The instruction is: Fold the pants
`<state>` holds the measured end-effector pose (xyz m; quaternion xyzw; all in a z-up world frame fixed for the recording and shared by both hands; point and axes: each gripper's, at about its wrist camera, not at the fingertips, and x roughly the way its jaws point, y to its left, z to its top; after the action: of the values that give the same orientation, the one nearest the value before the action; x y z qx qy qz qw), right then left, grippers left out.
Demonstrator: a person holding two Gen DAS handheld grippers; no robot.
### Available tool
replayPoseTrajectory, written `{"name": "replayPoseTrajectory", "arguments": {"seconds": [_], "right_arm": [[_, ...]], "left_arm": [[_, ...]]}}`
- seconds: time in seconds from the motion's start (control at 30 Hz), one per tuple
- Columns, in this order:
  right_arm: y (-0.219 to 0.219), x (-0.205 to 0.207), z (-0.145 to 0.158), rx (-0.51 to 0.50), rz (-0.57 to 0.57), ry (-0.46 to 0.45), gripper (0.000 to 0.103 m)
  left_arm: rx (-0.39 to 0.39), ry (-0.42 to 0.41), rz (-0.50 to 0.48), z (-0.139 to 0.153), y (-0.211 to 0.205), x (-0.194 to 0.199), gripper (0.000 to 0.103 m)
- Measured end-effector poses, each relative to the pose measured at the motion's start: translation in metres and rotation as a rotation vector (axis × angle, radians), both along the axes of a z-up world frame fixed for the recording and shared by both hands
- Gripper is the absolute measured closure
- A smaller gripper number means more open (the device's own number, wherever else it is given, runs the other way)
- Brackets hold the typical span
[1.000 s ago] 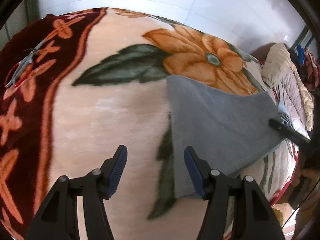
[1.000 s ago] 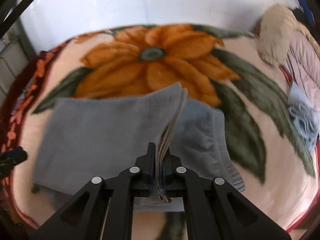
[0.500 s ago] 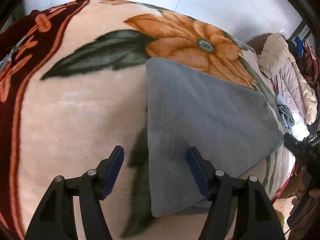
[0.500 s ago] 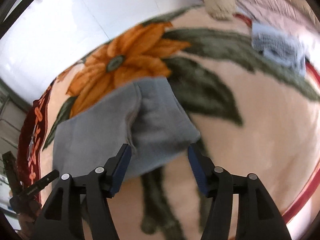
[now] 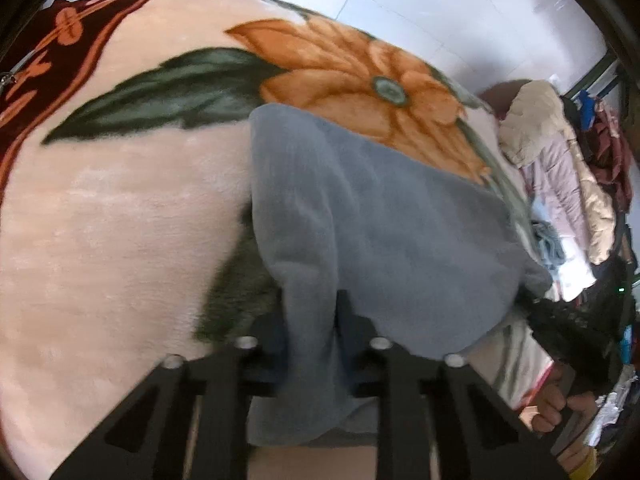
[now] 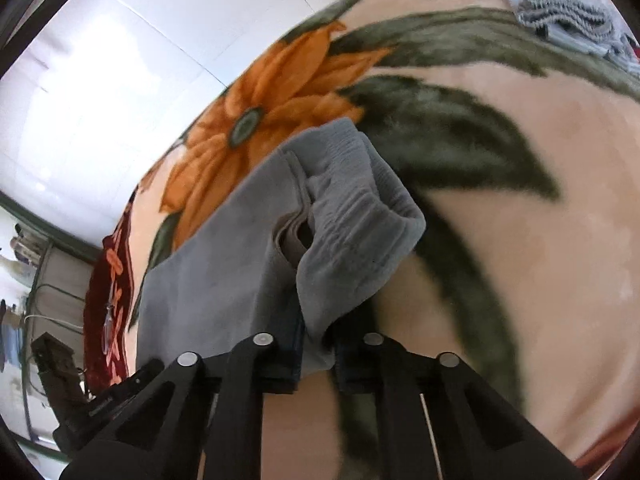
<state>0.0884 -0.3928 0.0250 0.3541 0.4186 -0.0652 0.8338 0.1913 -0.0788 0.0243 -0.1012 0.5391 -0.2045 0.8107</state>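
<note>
Both jaws are closing on the pants (image 5: pixel 384 216): left gripper (image 5: pixel 310 344) and right gripper (image 6: pixel 318 350) pinch cloth; lift both evenly off the bed (image 5: pixel 120 240).

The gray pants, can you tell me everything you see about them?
The gray pants look soft and fleecy, folded into layers on the flowered blanket. One end has a gathered, ribbed waistband. The left hand-held gripper is closing on a bunched fold, and the right hand-held gripper is closing on the waistband end.

Both grippers — left (image 5: pixel 310 344), right (image 6: pixel 318 354) — closing, angled downward.
</note>
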Motion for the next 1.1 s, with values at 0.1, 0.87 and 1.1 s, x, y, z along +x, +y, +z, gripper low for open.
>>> {"name": "replayPoseTrajectory", "arguments": {"seconds": [0.1, 0.87, 1.1], "right_arm": [[0.006, -0.006, 0.016, -0.002, 0.015, -0.046, 0.093], [0.071, -0.076, -0.010, 0.054, 0.141, 0.124, 0.070], [0.057, -0.090, 0.018, -0.032, 0.086, 0.067, 0.050]], "left_arm": [[-0.003, -0.028, -0.003, 0.014, 0.004, -0.006, 0.087], [0.167, -0.009, 0.102, 0.018, 0.125, -0.111, 0.074], [0.185, -0.074, 0.093, 0.041, 0.117, -0.120, 0.070]]}}
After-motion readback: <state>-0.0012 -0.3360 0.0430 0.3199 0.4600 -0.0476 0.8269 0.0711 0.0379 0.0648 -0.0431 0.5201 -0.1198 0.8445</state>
